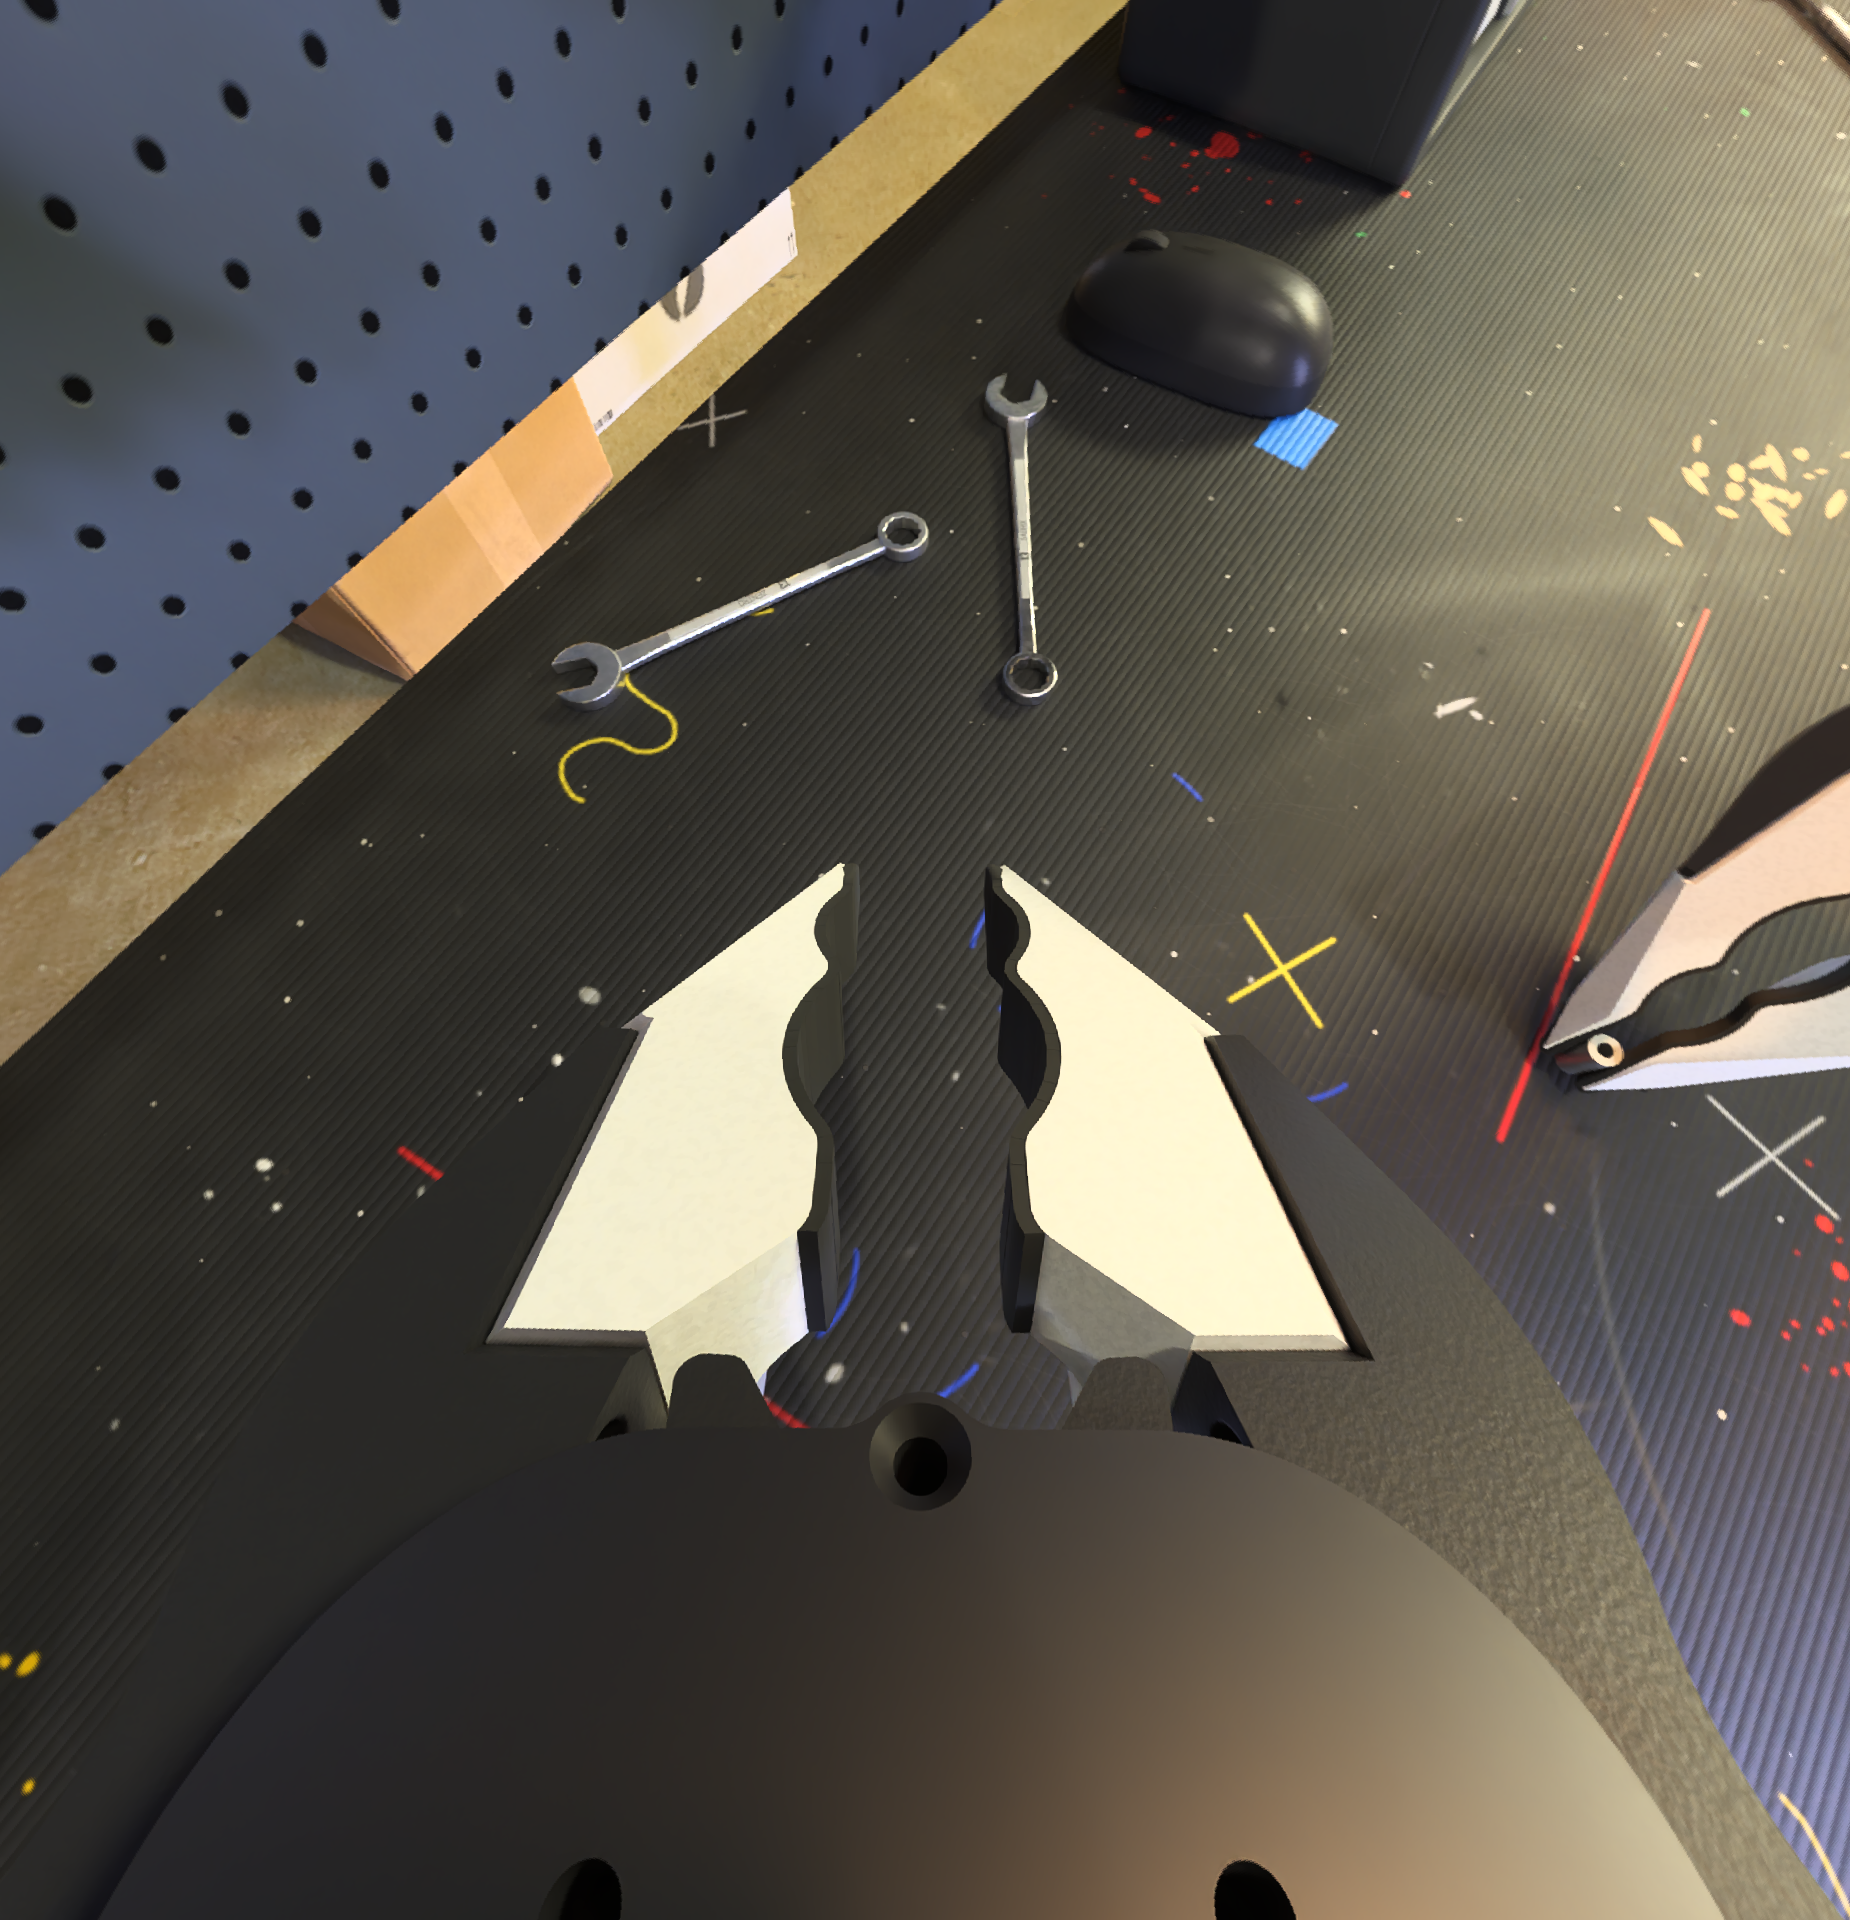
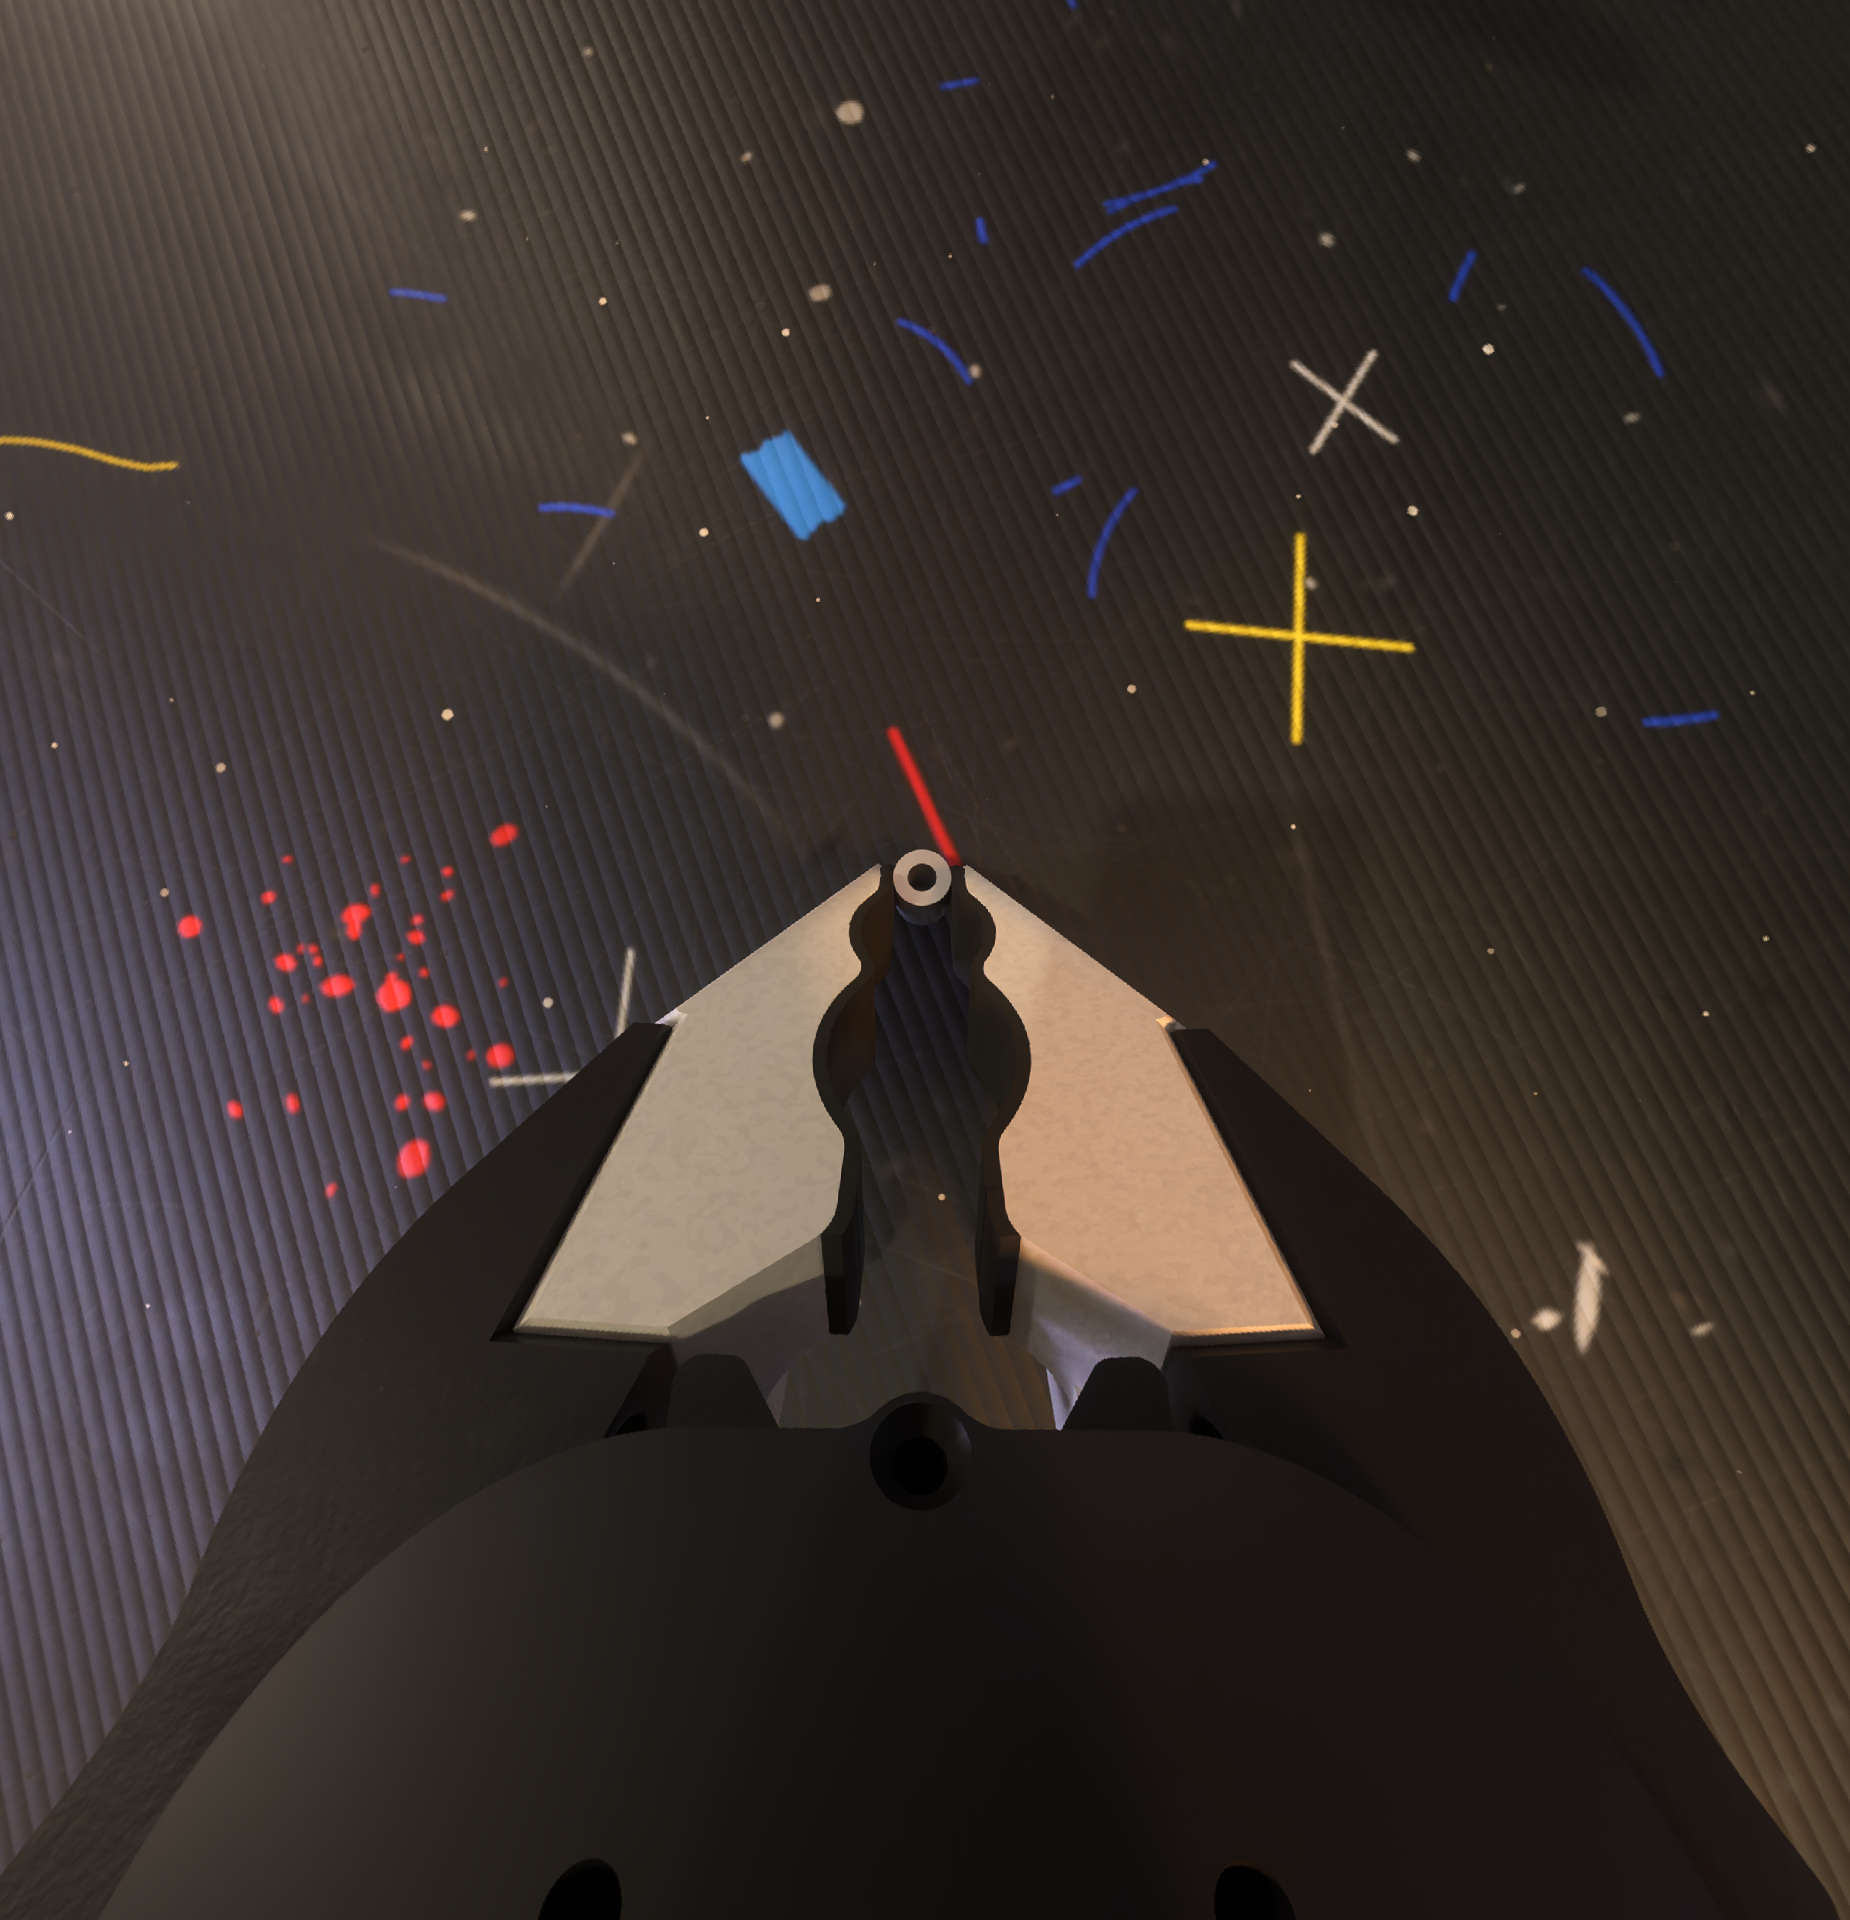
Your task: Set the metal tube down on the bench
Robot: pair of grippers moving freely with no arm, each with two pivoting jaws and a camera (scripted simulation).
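The left gripper (image 1: 921, 883) hangs over the dark ribbed bench (image 1: 1316, 727) with its jaws apart and nothing between them. At the far left of its view stands a blue pegboard (image 1: 225, 312) with a cardboard box (image 1: 464, 540) at its foot. Right of those, two wrenches (image 1: 739, 608) (image 1: 1023, 540) lie flat on the bench, well ahead of the fingertips, and a black computer mouse (image 1: 1201, 317) sits just beyond them beside a scrap of blue tape (image 1: 1297, 436). Farther right a thin red line (image 1: 1607, 873) crosses the mat, and at the right edge the right gripper (image 1: 1586, 1055) is clamped on the metal tube (image 1: 1605, 1051). In the right wrist view the tube (image 2: 921, 878) shows end-on, pinched at the very tips of the fingers, low over the bench, with a yellow cross (image 2: 1298, 636) off to the right
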